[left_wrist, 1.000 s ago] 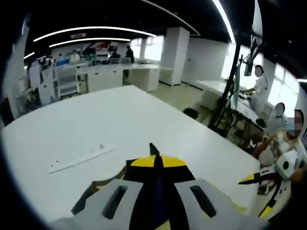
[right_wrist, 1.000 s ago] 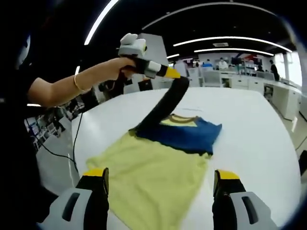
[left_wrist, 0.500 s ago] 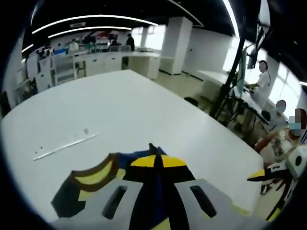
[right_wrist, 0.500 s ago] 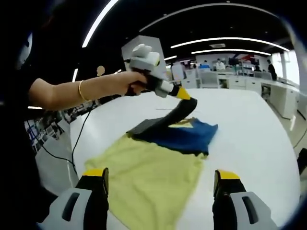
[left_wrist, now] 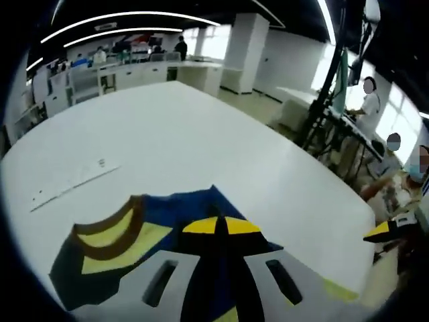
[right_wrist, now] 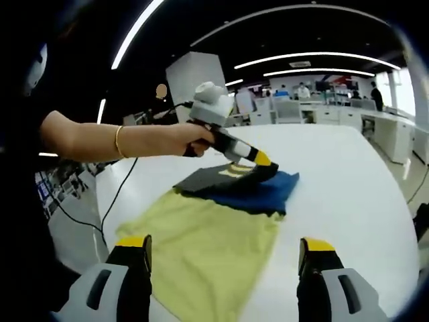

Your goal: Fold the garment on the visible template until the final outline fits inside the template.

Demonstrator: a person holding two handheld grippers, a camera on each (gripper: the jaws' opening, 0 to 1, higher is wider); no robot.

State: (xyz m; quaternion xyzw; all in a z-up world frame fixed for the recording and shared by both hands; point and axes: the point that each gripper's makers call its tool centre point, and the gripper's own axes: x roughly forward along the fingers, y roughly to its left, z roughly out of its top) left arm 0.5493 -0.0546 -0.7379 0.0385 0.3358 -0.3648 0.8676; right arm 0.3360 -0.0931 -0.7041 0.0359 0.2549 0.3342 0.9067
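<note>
Change: since a second ago, the dark sleeve has been carried down from well above the worktop until it lies almost flat across the blue upper part of the garment; the collar has come into the left gripper view.
Garment: a yellow and blue shirt is spread on the white worktop, yellow body toward the right gripper, blue shoulders and brown-edged collar at the far end.
Sleeve: a dark fold is laid inward over the blue band, its end pinched at the left gripper's tip.
Left gripper: held in a person's hand, low over the shirt; the jaws are clenched on the sleeve, meeting in a single seam in the left gripper view.
Right gripper: the jaws are spread wide and hold nothing, hovering just short of the yellow hem.
Template: no outline can be made out on the worktop; a pale strip lies apart from the collar.
Step in hand: the sleeve fold is judged nearly laid. It is best lowered until the cloth rests flat, its edge kept straight, before the grip is let go.
Risk: a release while the cloth is raised could let the fold spring back.
</note>
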